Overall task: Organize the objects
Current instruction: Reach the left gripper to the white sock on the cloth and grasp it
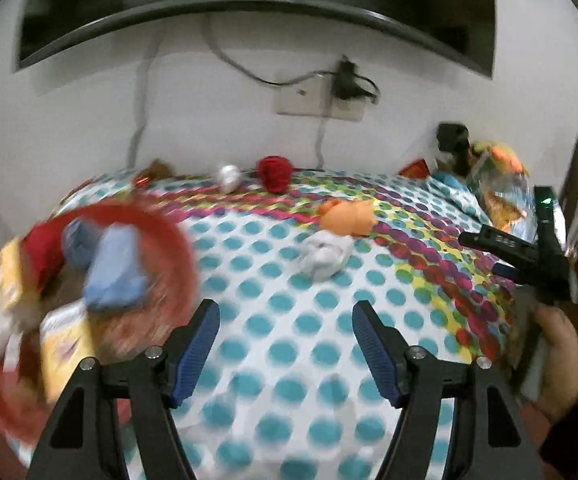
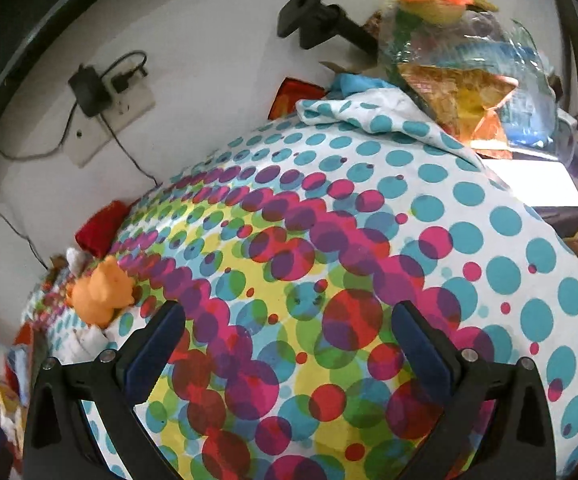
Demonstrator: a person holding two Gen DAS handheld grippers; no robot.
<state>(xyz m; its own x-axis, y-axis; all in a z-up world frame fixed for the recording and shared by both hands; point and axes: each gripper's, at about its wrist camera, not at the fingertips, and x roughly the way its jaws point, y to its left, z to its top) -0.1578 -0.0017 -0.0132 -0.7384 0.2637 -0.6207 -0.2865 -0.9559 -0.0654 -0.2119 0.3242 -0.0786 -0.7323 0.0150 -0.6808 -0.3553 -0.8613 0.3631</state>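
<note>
In the left wrist view, my left gripper [image 1: 286, 306] hangs open over the dotted cloth [image 1: 289, 340] with nothing between its blue pads. Left of it, blurred, is a red basket [image 1: 169, 232] holding a blue cloth [image 1: 115, 268], a red item and yellow packets. Farther back lie a white crumpled item [image 1: 325, 256], an orange toy [image 1: 347, 218], a red ball [image 1: 275, 172] and a small white item [image 1: 229, 178]. My right gripper [image 2: 289, 310] stands wide open and empty above the cloth's coloured dots [image 2: 329, 280]. The orange toy [image 2: 101, 296] lies to its left.
At the back right, a heap of plastic-wrapped things [image 2: 469, 80] is topped by a plush toy [image 2: 437, 4], with a black device [image 2: 317, 20] beside it. A charger and cables [image 2: 89, 88] hang on the wall. A hand [image 1: 557, 352] holds the right gripper's black body [image 1: 545, 256].
</note>
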